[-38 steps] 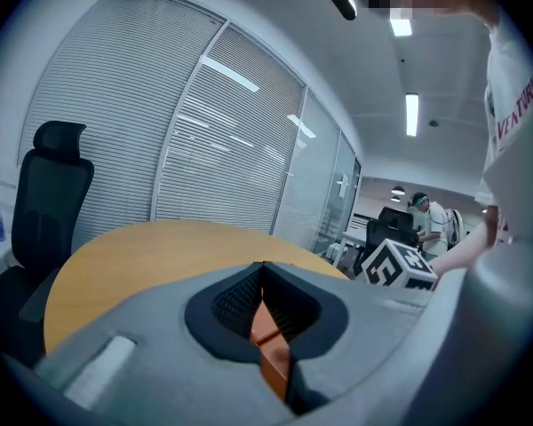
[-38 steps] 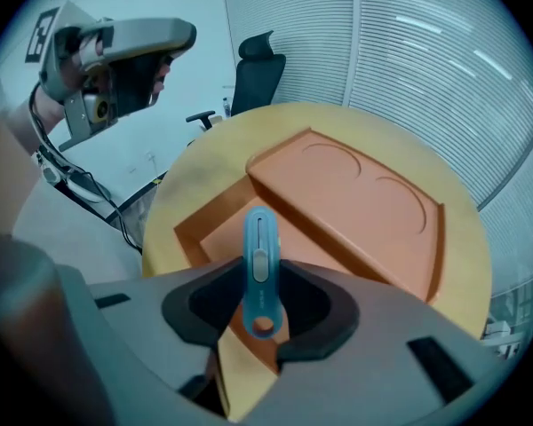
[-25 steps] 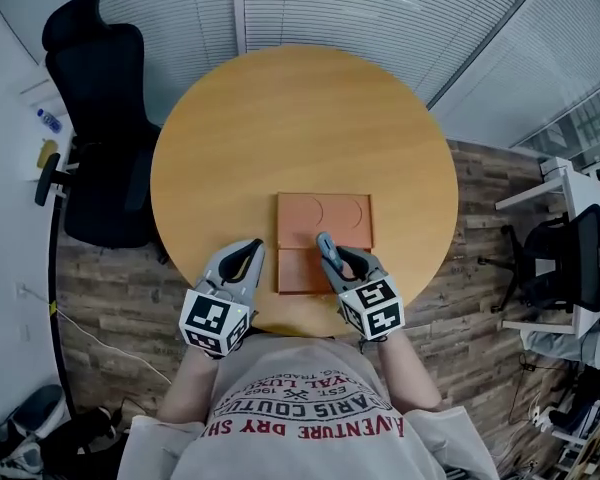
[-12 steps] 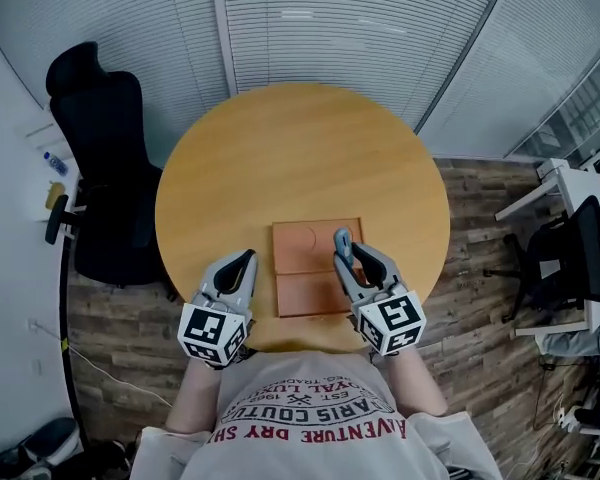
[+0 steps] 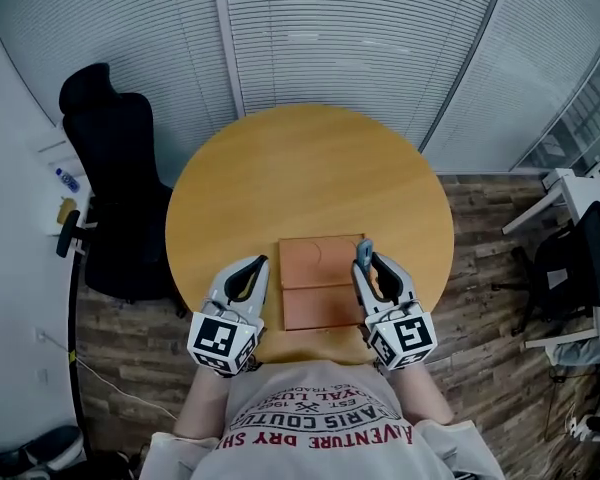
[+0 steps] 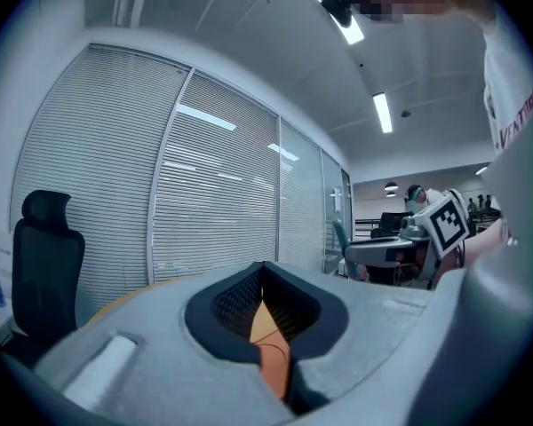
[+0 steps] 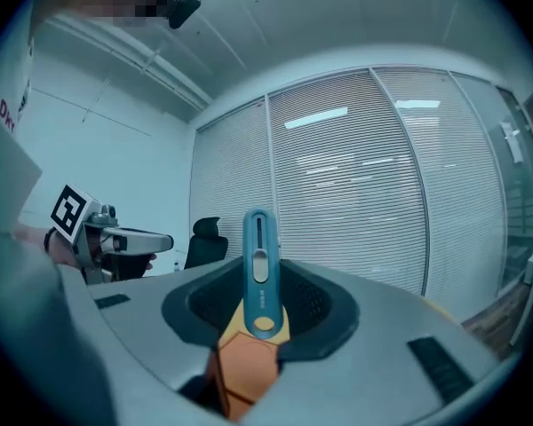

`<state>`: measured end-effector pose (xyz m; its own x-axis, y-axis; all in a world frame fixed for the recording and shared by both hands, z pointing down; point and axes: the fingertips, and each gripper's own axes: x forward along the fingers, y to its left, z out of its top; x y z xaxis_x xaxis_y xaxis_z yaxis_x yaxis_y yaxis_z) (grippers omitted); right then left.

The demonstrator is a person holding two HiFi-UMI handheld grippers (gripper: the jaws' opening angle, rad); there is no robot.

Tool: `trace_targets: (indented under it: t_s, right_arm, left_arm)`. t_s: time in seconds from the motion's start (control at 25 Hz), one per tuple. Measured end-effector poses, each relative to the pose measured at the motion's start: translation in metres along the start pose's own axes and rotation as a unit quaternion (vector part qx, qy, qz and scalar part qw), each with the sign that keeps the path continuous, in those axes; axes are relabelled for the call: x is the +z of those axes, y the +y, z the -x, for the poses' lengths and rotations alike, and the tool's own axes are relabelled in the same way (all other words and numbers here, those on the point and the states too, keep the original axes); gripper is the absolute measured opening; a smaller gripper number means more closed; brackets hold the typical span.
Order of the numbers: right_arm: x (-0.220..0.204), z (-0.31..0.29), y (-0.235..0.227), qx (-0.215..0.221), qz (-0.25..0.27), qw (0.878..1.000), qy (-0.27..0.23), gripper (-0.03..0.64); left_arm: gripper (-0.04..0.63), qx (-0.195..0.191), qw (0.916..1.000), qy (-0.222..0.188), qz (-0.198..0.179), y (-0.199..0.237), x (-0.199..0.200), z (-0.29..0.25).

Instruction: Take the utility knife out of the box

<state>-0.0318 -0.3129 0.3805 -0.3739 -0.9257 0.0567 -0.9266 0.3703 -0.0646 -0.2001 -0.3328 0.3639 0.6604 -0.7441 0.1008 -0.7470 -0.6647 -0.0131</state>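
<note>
A flat orange-brown box [image 5: 320,283] lies on the near part of the round wooden table [image 5: 310,168]. My right gripper [image 5: 365,261] hovers at the box's right edge, shut on a blue utility knife [image 5: 364,253] that sticks out past its tips. In the right gripper view the knife [image 7: 259,273] stands upright between the jaws of the right gripper [image 7: 259,304], raised clear of the box and pointing level toward the blinds. My left gripper [image 5: 260,261] hangs just left of the box, shut with nothing in it; its tips [image 6: 262,269] meet in the left gripper view.
A black office chair [image 5: 115,188] stands left of the table. White desks and another chair [image 5: 580,258] are at the right, over wood flooring. Window blinds [image 5: 360,38] run behind the table. The person's torso sits against the near table edge.
Both grippers have risen. The right one has carried the knife up from over the box to its right edge and tipped it level. The left gripper stays shut.
</note>
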Motion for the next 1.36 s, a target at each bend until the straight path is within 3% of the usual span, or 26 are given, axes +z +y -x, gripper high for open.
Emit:
trace_targets:
  t_s: [0.24,1.36]
  right_arm:
    - [-0.006,0.003,-0.001,-0.006,-0.013,1.0,0.003,0.133]
    - [-0.018,0.011,0.004,0.011,0.012,0.999,0.028,0.133]
  left_arm:
    - [0.011,-0.005,0.9996,0.005,-0.028,-0.006,0.002,0.001]
    - [0.009,-0.035,0.9992,0.003,-0.02,-0.035,0.003,-0.021]
